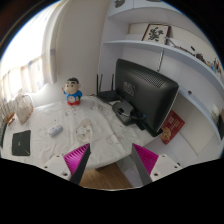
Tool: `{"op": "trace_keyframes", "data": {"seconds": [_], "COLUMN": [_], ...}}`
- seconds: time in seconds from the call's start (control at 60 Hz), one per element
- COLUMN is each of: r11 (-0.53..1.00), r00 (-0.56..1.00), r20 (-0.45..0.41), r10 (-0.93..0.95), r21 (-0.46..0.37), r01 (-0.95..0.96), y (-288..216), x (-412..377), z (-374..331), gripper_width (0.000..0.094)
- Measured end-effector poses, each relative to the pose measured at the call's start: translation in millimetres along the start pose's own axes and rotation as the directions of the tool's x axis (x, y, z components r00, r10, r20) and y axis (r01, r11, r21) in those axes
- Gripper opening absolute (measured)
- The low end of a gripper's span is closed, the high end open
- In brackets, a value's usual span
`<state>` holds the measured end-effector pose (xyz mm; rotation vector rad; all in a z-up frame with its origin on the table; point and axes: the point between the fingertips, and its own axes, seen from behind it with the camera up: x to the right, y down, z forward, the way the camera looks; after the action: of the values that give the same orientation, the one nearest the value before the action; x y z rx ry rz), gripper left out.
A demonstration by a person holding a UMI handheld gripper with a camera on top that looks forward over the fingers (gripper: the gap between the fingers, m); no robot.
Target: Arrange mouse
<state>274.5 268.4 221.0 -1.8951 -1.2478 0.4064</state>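
A small pale mouse (55, 130) lies on the white desk (110, 140), well beyond my fingers and to their left. A dark mouse mat (22, 142) sits further left, near the desk's edge and apart from the mouse. My gripper (112, 162) is held back from the desk's near edge, above the wooden floor. It is open, its magenta pads (78, 158) wide apart with nothing between them.
A black monitor (145, 92) stands on the right of the desk, with a red packet (172, 125) beside it. A blue cartoon figure (73, 93) stands at the back. A small white object (88, 130) lies mid-desk. Wall shelves (165, 45) hang above.
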Motion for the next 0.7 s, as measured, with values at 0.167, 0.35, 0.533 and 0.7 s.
{"op": "trace_keyframes", "data": {"seconds": [0.167,0.35,0.533,0.7], "r11": [1.0,0.999,0.993,0.986], "r00": [0.999,0.993,0.972,0.947], "r20": [0.034,0.109,0.201,0.276], "r10": [-0.019,-0.052,-0.12,-0.166], "r21": [0.005,0.019,0.038,0.058], "r01": [0.019,0.051,0.115,0.156], "y": [0,2,10,22], "x": [-17,-62,-124,-178], "z": [10,22,28,32], "gripper_width": [0.0854,0.0857,0.0853,0.0853]}}
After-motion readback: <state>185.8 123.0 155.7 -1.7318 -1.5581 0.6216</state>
